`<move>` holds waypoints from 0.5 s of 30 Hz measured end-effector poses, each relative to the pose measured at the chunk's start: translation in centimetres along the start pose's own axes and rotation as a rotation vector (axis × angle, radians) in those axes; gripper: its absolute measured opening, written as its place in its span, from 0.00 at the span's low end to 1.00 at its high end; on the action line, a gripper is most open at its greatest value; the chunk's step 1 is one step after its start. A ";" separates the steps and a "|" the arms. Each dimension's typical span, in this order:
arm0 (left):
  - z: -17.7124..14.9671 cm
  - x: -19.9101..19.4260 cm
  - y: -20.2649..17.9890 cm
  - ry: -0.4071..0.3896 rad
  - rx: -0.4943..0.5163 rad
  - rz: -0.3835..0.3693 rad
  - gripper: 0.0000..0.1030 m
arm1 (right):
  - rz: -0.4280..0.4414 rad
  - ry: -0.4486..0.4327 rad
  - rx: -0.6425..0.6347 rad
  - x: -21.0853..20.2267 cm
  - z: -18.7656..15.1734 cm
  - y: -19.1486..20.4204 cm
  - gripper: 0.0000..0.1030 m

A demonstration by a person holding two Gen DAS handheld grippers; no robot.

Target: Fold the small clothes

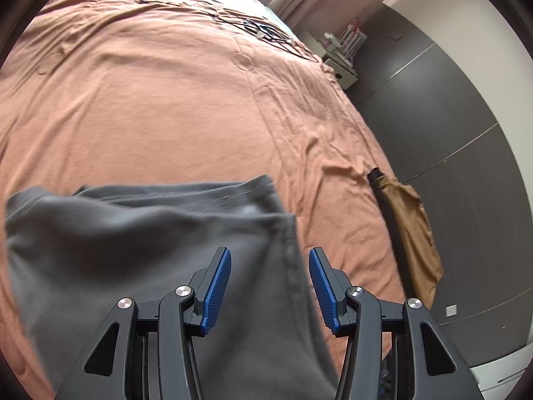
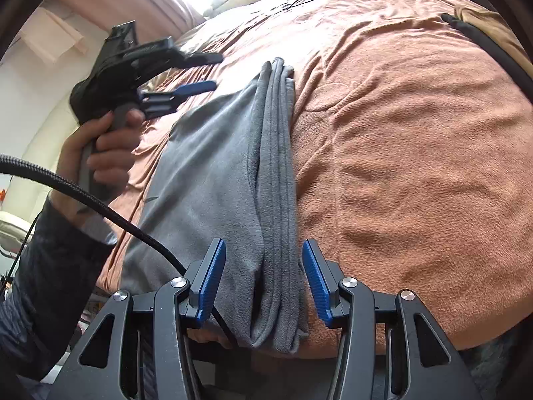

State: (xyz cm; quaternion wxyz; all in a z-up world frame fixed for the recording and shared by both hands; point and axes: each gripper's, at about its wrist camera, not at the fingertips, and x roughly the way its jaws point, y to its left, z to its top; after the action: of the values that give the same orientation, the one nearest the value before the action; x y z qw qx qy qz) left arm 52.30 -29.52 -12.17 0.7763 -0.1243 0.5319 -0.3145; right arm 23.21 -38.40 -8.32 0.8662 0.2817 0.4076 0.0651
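Right tongs (image 2: 264, 273) apart over folded grey garment (image 2: 233, 166); left tongs (image 1: 269, 283) apart, holding nothing.

Left gripper (image 1: 269, 260) is open, blue pads (image 1: 216, 290) well apart, nothing between them. I see it from the right wrist too, held up and angled over the near-left part of the bed, hand (image 2: 96, 146) wrapped on its grey handle, dark sleeve (image 2: 50, 266) below. Right gripper (image 2: 264, 250) open too, jaws spread wide.
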 end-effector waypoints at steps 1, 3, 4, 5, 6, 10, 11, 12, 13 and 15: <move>-0.5 -0.3 0.3 0.001 0.003 0.015 0.49 | 0.000 0.003 -0.004 0.2 0.1 0.2 0.44; -1.7 -0.9 1.0 0.006 0.002 0.042 0.49 | -0.005 0.010 -0.016 0.5 0.4 0.7 0.44; -2.5 -1.2 1.5 0.008 -0.001 0.052 0.49 | -0.009 0.011 -0.023 0.6 0.5 0.9 0.44; -3.2 -1.5 1.8 0.011 -0.004 0.059 0.49 | -0.016 0.012 -0.030 0.8 0.7 1.1 0.44; -3.9 -1.9 2.1 0.013 -0.007 0.067 0.49 | -0.023 0.015 -0.034 1.1 0.8 1.2 0.44; -7.0 -3.6 3.4 0.015 -0.026 0.094 0.49 | -0.053 0.024 -0.050 1.7 1.4 1.9 0.44; -7.7 -4.0 3.7 0.014 -0.028 0.100 0.49 | -0.061 0.025 -0.057 1.8 1.5 2.1 0.44; -8.4 -4.4 3.9 0.012 -0.030 0.107 0.49 | -0.067 0.027 -0.061 1.9 1.6 2.2 0.44; -9.2 -4.9 4.1 0.010 -0.032 0.114 0.49 | -0.070 0.032 -0.063 2.0 1.6 2.3 0.44; -10.7 -5.5 4.4 0.018 -0.031 0.135 0.49 | -0.083 0.040 -0.076 2.2 1.4 2.5 0.44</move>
State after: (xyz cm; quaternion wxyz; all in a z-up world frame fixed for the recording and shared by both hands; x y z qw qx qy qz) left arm 42.94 -21.19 -14.70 0.7891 -0.0971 0.5506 -0.2543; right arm 25.98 -36.15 -7.68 0.8699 0.2300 0.4335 0.0502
